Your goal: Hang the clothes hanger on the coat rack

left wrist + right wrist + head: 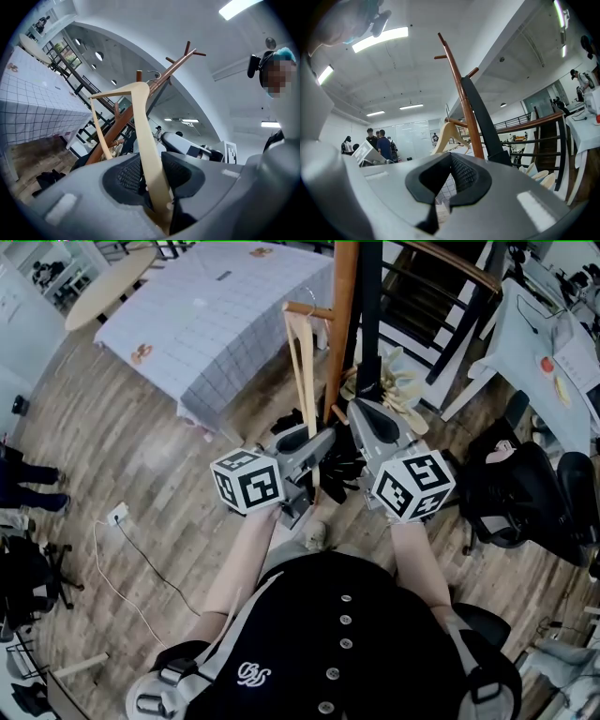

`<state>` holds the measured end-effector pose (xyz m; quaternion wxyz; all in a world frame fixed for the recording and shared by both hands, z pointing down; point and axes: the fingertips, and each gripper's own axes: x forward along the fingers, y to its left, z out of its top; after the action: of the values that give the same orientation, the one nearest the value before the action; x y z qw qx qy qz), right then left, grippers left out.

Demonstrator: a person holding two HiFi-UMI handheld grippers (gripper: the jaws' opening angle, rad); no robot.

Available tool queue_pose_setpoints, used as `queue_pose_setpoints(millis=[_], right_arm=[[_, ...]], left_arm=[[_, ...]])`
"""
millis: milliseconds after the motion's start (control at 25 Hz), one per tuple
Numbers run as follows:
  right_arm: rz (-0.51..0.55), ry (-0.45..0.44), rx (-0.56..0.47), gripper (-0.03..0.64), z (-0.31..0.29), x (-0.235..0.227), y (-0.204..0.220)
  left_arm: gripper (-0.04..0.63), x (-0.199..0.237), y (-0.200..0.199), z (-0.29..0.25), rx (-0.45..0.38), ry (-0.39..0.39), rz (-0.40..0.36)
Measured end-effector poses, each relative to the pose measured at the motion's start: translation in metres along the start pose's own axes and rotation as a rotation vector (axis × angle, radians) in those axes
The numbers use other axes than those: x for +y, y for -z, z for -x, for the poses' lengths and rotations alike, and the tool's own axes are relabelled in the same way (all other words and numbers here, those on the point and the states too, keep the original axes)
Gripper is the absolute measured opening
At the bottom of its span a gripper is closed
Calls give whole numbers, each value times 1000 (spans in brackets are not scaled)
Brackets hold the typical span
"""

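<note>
Left gripper (152, 176) clamps the wooden hanger (142, 123) by its arm; right gripper (448, 174) gapes empty. Next: seat its hook over 1 coat rack (176, 65) peg, upper centre.

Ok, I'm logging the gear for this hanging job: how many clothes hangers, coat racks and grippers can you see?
Clothes hanger: 1
Coat rack: 1
Grippers: 2 (left gripper, right gripper)
Total: 4
</note>
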<state>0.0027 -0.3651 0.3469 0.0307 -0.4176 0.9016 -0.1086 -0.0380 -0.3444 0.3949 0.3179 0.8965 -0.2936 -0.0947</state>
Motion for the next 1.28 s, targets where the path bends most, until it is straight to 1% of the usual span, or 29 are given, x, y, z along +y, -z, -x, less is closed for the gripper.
queue_pose_setpoints(millis=[400,600,840,1280], right_arm=[[-8,28,0,2,-4,-13,1],[-5,33,17,2,-5,-17,6],[-3,43,29,2,-2,-22,9],[-8,54,50,2,0,-30,14]], left_arm=[[127,14,-3,-8,9,-2,7],[127,18,6,-11,40,-2,-1],[129,24,15,-13,65,-18,10],[129,31,31,-23,110,-19,27]])
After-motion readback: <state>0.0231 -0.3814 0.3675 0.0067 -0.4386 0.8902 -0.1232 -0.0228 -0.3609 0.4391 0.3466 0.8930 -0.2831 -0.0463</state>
